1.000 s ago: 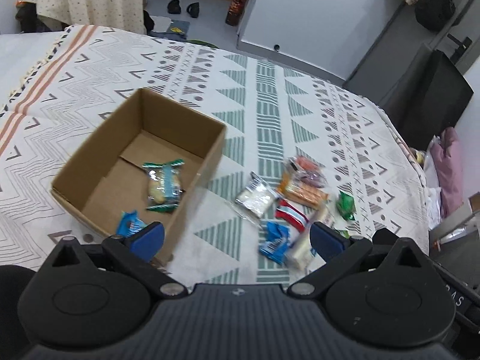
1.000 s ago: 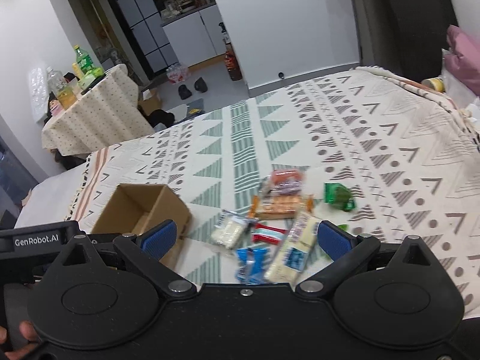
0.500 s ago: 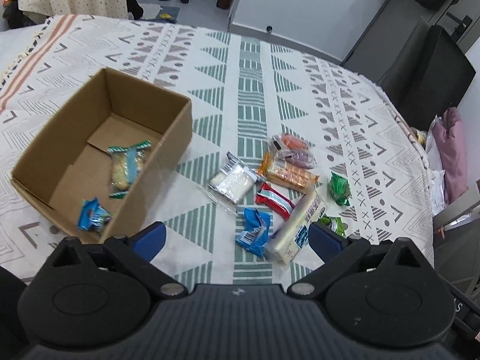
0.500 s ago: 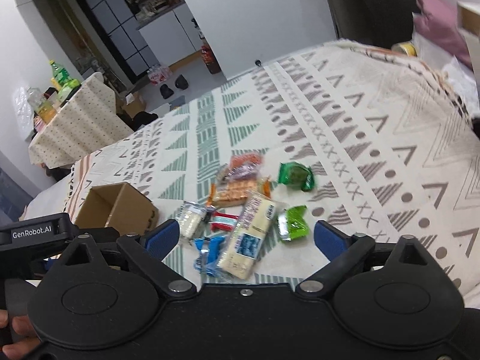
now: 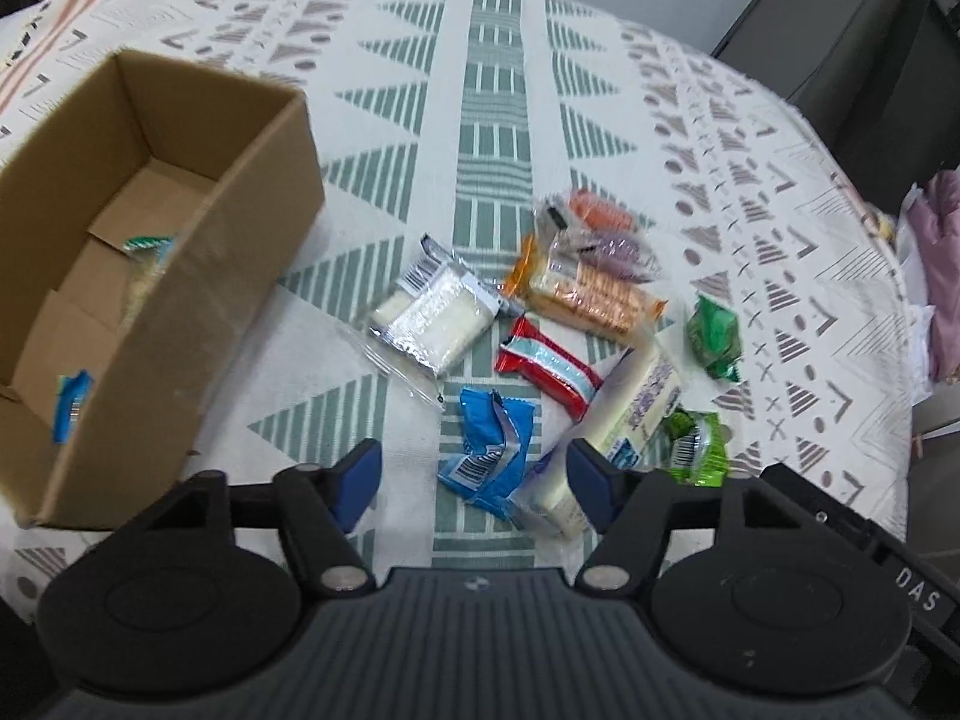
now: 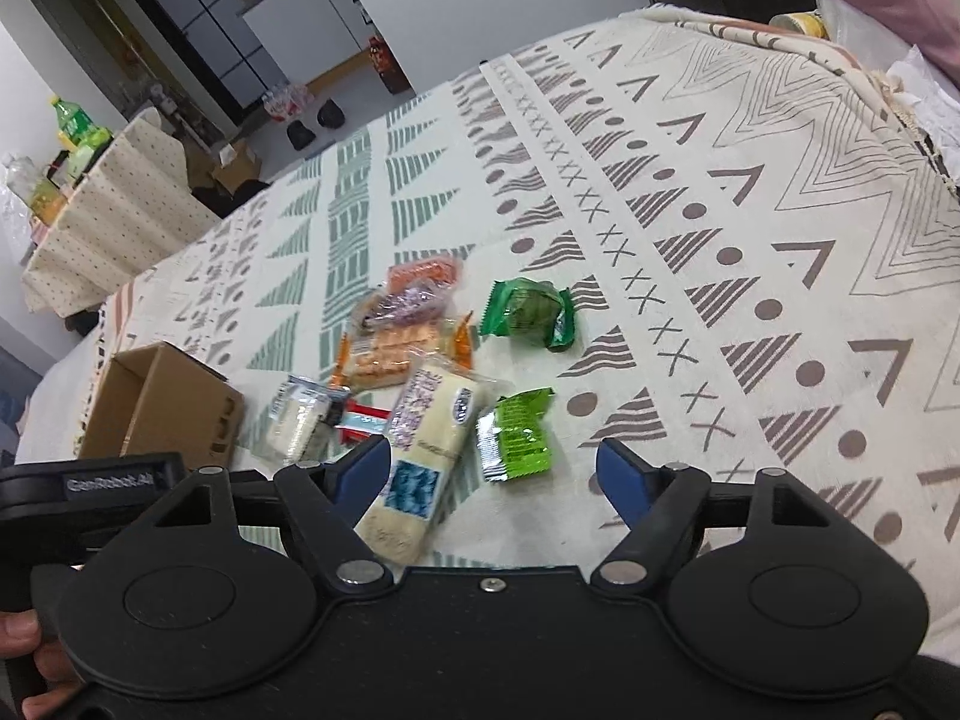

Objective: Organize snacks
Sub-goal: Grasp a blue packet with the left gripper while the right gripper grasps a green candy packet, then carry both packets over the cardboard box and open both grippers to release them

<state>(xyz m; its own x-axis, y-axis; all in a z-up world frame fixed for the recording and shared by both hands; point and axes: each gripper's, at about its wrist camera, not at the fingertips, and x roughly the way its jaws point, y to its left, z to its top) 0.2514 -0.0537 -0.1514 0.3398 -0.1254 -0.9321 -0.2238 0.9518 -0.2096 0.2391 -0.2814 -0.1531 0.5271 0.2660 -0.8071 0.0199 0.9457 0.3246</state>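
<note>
An open cardboard box (image 5: 180,276) (image 6: 162,408) stands on the patterned cloth at the left; a blue packet (image 5: 71,405) and a green-edged packet (image 5: 144,245) lie inside. Loose snacks lie in a cluster to its right: a blue wrapper (image 5: 489,450), a red bar (image 5: 549,369), a clear white pack (image 5: 435,318), an orange cracker pack (image 5: 591,300), a long cream pack (image 6: 420,444), and two green packets (image 6: 528,315) (image 6: 515,435). My left gripper (image 5: 474,480) is open just above the blue wrapper. My right gripper (image 6: 498,468) is open over the nearer green packet.
The patterned cloth (image 6: 720,240) covers a wide table. A dark cabinet (image 5: 888,72) and pink fabric (image 5: 936,276) lie beyond its right edge. A second table with bottles (image 6: 78,132) stands far left in the right wrist view. A hand (image 6: 24,654) holds the right grip.
Both grippers have moved right and down toward the snack cluster. The box has slid to the left of both views, and the snacks look larger and nearer.
</note>
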